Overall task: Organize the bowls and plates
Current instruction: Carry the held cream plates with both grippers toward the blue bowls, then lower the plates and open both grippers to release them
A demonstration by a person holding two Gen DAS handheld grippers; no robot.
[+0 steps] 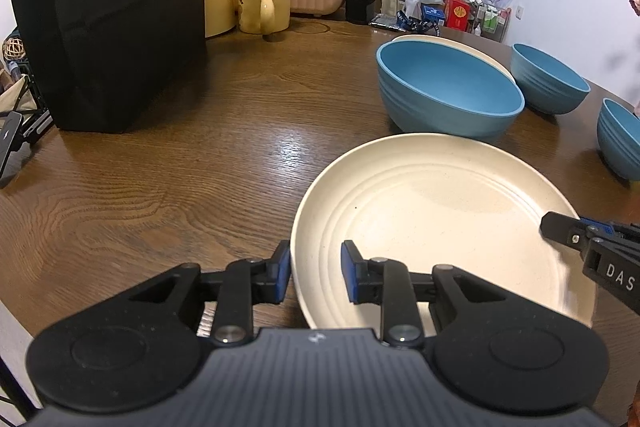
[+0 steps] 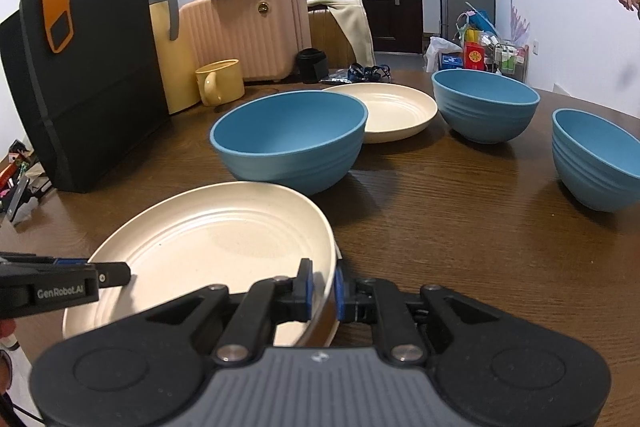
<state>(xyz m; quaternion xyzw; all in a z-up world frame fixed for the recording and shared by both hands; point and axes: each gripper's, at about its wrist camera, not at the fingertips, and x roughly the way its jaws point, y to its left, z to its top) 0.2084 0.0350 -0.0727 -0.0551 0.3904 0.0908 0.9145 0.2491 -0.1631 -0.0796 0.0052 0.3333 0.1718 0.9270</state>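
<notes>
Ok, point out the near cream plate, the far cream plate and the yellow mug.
near cream plate [image 1: 440, 219]: left wrist view, inner floor.
far cream plate [image 2: 400, 107]: right wrist view, inner floor.
yellow mug [image 2: 226, 79]: right wrist view, side wall.

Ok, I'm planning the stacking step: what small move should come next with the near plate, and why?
Probably lift the near plate a little with the right claw, whose pads sit on either side of its rim, then carry it toward the far plate. The left claw straddles the opposite rim with a gap showing.

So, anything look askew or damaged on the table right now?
Nothing is spilled or broken. The near cream ridged plate sits tilted, its right rim lifted off the wooden table between the right gripper pads, its left rim between the left gripper pads.
</notes>
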